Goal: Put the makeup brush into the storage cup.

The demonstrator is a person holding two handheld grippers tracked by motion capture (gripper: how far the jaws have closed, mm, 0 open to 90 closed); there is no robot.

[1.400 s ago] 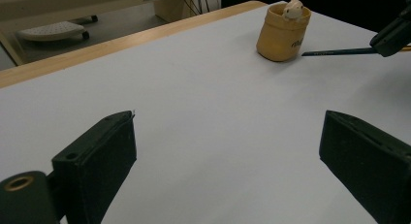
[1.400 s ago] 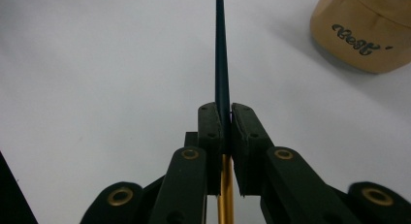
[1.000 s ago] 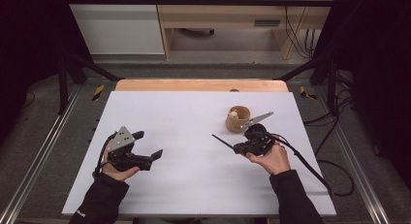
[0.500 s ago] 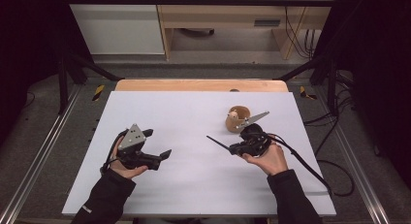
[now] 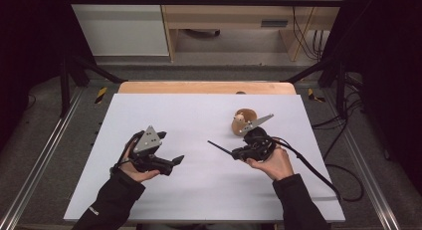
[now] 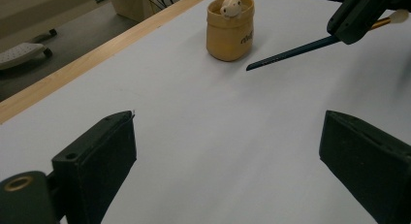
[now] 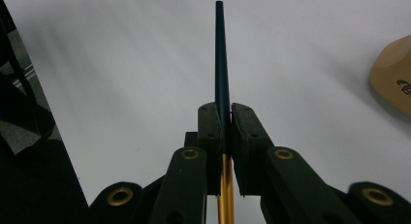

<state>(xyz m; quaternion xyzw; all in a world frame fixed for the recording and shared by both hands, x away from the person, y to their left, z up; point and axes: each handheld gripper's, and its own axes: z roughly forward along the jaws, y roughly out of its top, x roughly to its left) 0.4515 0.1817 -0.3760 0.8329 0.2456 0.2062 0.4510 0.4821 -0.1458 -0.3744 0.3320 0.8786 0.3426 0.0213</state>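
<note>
My right gripper point(image 5: 235, 153) is shut on a thin dark stick point(image 5: 220, 147) with a gold section, which points left across the white sheet point(image 5: 199, 115). In the right gripper view the pads point(image 7: 242, 132) pinch the stick point(image 7: 220, 54) at mid length. A tan wooden cup point(image 5: 244, 121) with a small pale figure in it stands just behind that hand. My left gripper point(image 5: 175, 161) hovers at the left, open and holding nothing. In the left gripper view its fingers point(image 6: 102, 156) stand wide apart, facing the cup point(image 6: 230, 32) and the stick point(image 6: 291, 52).
The sheet lies on a table with a wooden far edge point(image 5: 199, 87). A black cable point(image 5: 318, 172) trails from the right gripper off the right side. Dark frame poles point(image 5: 64, 85) stand at both sides, and metal rails point(image 5: 40, 165) run along the table.
My left gripper has moved right, toward the middle of the sheet, and risen slightly. The right hand has stayed nearly still, with the stick clamped throughout.
</note>
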